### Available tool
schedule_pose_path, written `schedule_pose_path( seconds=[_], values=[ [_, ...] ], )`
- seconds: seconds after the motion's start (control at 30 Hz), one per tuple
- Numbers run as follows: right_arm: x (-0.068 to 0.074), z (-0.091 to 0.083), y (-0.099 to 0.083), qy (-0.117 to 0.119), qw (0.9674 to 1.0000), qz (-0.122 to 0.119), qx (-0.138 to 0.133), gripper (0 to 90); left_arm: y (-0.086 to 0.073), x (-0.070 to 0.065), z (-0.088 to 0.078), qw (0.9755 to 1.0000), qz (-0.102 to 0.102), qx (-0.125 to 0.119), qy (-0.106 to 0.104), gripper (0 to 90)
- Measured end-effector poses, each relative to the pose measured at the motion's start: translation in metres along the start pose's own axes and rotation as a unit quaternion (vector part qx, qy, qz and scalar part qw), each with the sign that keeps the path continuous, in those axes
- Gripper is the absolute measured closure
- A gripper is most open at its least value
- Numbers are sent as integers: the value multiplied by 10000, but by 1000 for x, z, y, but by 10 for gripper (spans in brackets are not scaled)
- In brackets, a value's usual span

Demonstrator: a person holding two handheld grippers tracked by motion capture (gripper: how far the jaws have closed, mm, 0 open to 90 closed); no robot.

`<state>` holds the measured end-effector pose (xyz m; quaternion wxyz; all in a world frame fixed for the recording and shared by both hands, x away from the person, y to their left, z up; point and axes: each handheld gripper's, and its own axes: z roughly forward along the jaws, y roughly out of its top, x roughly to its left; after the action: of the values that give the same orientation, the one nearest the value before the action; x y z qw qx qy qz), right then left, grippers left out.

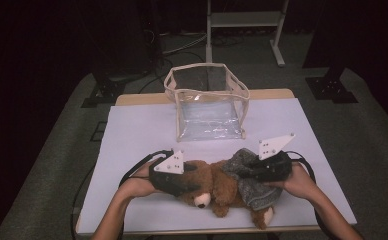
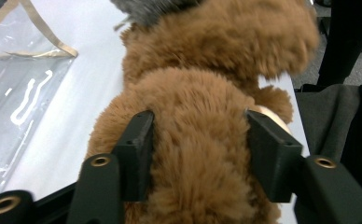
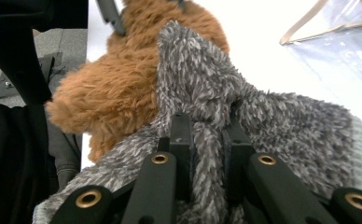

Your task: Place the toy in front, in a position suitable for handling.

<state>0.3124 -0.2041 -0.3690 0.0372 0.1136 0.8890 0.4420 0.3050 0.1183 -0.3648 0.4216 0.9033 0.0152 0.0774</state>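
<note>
A brown plush teddy bear (image 1: pixel 213 186) lies on the white table (image 1: pixel 132 135) near its front edge, with a grey fuzzy garment (image 1: pixel 251 189) over its body. My left gripper (image 1: pixel 189 187) comes from the left. In the left gripper view its jaws (image 2: pixel 198 126) flank the bear's head (image 2: pixel 202 154), and the fur fills the gap and touches both pads. My right gripper (image 1: pixel 248 168) comes from the right. In the right gripper view it (image 3: pixel 207 123) pinches a fold of the grey garment (image 3: pixel 272 121), with the bear's fur (image 3: pixel 118 79) beyond.
A clear plastic bag with beige trim (image 1: pixel 209 100) stands open-topped at the middle back of the table, also seen as a clear bag (image 2: pixel 16 70) and a bag corner (image 3: pixel 337 32). A metal stand (image 1: pixel 244 20) sits on the floor behind. Table edges lie close in front.
</note>
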Motion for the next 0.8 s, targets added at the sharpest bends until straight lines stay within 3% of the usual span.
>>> schedule_pose_path(
  seconds=[0.1, 0.2, 0.3, 0.5, 0.67, 0.8],
  values=[
    [7, 4, 1, -6, 10000, -78, -14, 781, 9, 2, 0, 10000, 30, 0, -72, 430],
    [13, 6, 3, -53, 9998, -199, 11, 781, 11, 3, 7, 9995, 95, 271, -108, 456],
    [14, 2, 2, -96, 9997, -224, 33, 780, 9, 3, 10, 9994, 48, 299, -163, 478],
    [7, -19, -11, -91, 9999, -73, 30, 778, 6, 3, 10, 9994, 13, 321, -163, 495],
    [-3, -39, -24, -305, 9992, 215, 130, 775, 7, 1, 12, 9992, 22, 352, -160, 496],
    [-9, -32, -11, -321, 9992, 109, 206, 773, 6, 1, 12, 9993, -19, 324, -174, 494]
  ],
)
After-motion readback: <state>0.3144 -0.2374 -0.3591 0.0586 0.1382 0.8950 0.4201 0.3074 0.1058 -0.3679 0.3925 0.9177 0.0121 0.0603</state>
